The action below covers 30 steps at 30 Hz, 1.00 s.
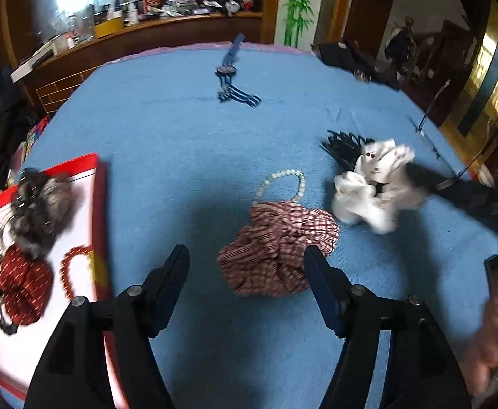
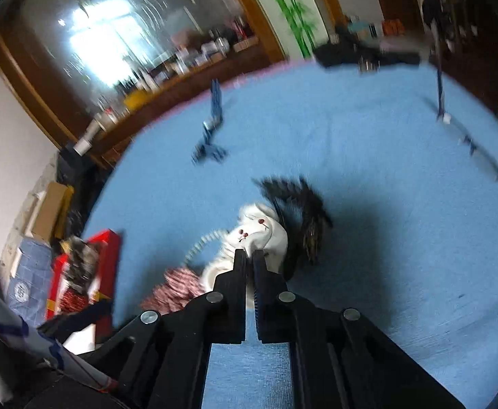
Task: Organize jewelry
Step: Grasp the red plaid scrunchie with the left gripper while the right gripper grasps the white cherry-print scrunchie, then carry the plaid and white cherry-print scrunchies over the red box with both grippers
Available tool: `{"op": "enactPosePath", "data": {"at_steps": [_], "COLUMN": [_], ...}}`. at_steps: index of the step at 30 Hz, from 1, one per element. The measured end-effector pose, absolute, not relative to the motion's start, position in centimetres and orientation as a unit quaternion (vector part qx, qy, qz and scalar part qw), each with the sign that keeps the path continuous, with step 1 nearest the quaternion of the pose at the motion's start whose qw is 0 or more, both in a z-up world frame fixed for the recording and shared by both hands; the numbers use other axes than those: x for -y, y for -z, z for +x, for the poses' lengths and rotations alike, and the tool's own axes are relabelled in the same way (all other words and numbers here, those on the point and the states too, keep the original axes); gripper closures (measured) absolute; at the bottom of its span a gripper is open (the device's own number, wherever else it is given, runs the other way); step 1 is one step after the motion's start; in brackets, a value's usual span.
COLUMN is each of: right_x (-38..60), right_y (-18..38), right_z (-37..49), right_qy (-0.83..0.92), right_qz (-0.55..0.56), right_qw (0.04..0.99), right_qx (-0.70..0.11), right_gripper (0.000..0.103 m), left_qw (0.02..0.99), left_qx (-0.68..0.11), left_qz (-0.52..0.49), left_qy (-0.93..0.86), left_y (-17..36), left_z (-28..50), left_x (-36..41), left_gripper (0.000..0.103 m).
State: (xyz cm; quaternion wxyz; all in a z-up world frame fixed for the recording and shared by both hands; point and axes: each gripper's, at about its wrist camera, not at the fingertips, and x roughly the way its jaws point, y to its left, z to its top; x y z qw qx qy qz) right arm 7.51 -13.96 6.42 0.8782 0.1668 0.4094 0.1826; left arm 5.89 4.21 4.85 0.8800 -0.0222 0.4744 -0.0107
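My left gripper [image 1: 247,255] is open, low over the blue cloth, with a red checked scrunchie [image 1: 278,248] between and just beyond its fingers. A pearl bracelet [image 1: 283,184] lies behind the scrunchie. My right gripper [image 2: 249,255] is shut on a white fabric scrunchie [image 2: 259,235] with a black claw clip [image 2: 303,218] hanging behind it; both also show in the left wrist view [image 1: 371,184], lifted and blurred. A red-rimmed tray [image 1: 100,204] at the left holds a grey fur scrunchie [image 1: 41,204], a dark red scrunchie [image 1: 22,283] and an orange bead bracelet [image 1: 75,269].
A blue striped watch [image 1: 230,78] lies far back on the blue cloth [image 1: 180,129]. A black stand with thin rods [image 2: 453,129] sits at the far right. A wooden counter with clutter [image 1: 146,13] runs behind the table.
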Motion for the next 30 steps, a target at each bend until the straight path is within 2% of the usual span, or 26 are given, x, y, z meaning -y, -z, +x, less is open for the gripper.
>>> {"op": "enactPosePath", "data": {"at_steps": [6, 8, 10, 12, 14, 15, 16, 18, 28, 29, 30], "right_x": [15.3, 15.5, 15.4, 15.8, 16.3, 16.5, 16.8, 17.2, 13.1, 12.8, 12.7], "right_y": [-8.4, -8.6, -8.5, -7.8, -6.8, -6.5, -5.9, -5.0, -2.7, -2.4, -2.3], "right_z": [6.4, 6.3, 6.5, 6.8, 7.4, 7.6, 7.8, 8.3, 9.0, 9.0, 9.1], "right_qy": [-0.200, -0.201, -0.204, -0.193, -0.174, -0.169, -0.163, -0.161, -0.143, -0.139, -0.137], "right_qz": [0.184, 0.184, 0.176, 0.187, 0.193, 0.196, 0.205, 0.222, 0.126, 0.115, 0.110], "right_qw": [0.885, 0.884, 0.881, 0.874, 0.865, 0.862, 0.856, 0.844, 0.855, 0.857, 0.858], "right_qx": [-0.377, -0.379, -0.390, -0.406, -0.429, -0.437, -0.446, -0.460, -0.482, -0.482, -0.482], "right_gripper": [0.099, 0.099, 0.099, 0.098, 0.096, 0.088, 0.072, 0.057, 0.055, 0.057, 0.072], "left_qw": [0.869, 0.869, 0.872, 0.878, 0.884, 0.887, 0.890, 0.900, 0.926, 0.926, 0.927], "left_qx": [-0.495, -0.494, -0.489, -0.479, -0.467, -0.462, -0.455, -0.435, -0.375, -0.374, -0.373], "left_qz": [-0.007, -0.008, -0.016, -0.010, -0.005, -0.009, -0.018, -0.027, -0.016, -0.008, -0.003], "left_qy": [0.008, 0.010, 0.020, 0.015, 0.013, 0.013, 0.013, 0.004, -0.043, -0.047, -0.049], "left_y": [-2.1, -1.5, -1.4, -1.7, -1.9, -2.1, -2.3, -2.8, -4.0, -4.0, -4.0], "left_z": [7.9, 8.0, 7.9, 7.5, 6.7, 6.3, 5.8, 5.0, 3.9, 3.9, 3.9], "left_x": [-2.3, -2.0, -1.9, -1.6, -1.6, -1.8, -2.2, -3.0, -4.6, -4.5, -4.4], "left_gripper": [0.035, 0.047, 0.073, 0.088, 0.089, 0.089, 0.089, 0.089, 0.089, 0.089, 0.089]}}
